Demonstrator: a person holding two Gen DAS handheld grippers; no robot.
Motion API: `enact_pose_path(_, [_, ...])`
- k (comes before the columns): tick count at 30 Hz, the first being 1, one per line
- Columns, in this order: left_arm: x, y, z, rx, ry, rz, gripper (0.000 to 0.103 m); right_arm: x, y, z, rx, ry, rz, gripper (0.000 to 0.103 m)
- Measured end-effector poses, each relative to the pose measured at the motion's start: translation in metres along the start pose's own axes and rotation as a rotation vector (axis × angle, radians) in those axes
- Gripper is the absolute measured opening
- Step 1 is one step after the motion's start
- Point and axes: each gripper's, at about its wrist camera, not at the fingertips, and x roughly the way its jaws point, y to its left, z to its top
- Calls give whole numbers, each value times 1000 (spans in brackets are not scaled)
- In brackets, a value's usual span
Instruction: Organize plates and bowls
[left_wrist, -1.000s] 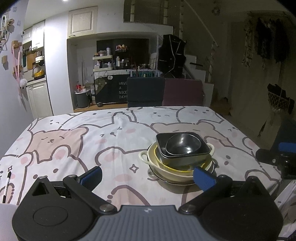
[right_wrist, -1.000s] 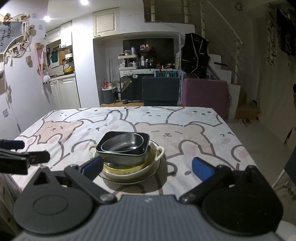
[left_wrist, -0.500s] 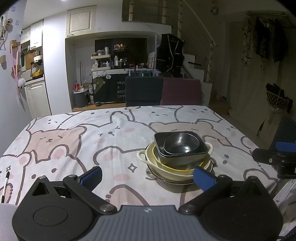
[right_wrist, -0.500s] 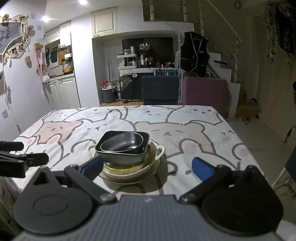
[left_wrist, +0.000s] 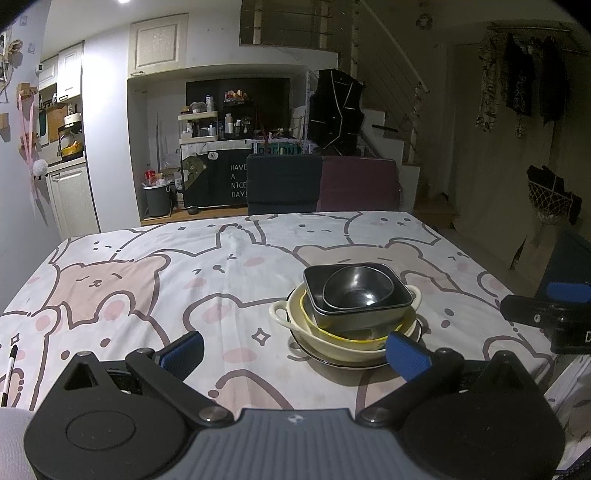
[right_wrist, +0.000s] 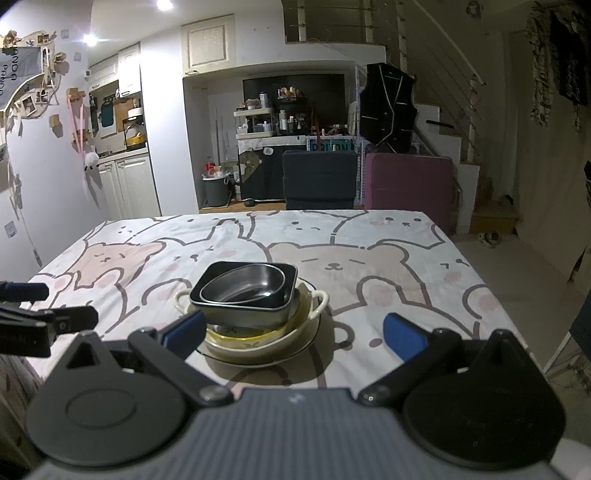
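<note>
left gripper (left_wrist: 295, 352) crept nearer; pen (left_wrist: 9, 373) only left view.

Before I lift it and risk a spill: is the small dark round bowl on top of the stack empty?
Empty. The small dark round bowl shows a bare glossy interior in both wrist views, nested in the black square dish.

Left hand-held gripper (left_wrist: 295, 350) gapes wide before nested bowls (left_wrist: 347, 314) — bear-print tablecloth (left_wrist: 147, 280) beneath.
</note>
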Motion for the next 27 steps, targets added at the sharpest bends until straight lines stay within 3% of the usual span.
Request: enact_pose_path(27, [0, -1, 0, 2, 0, -3, 103, 0, 1, -1, 1, 0, 1, 103])
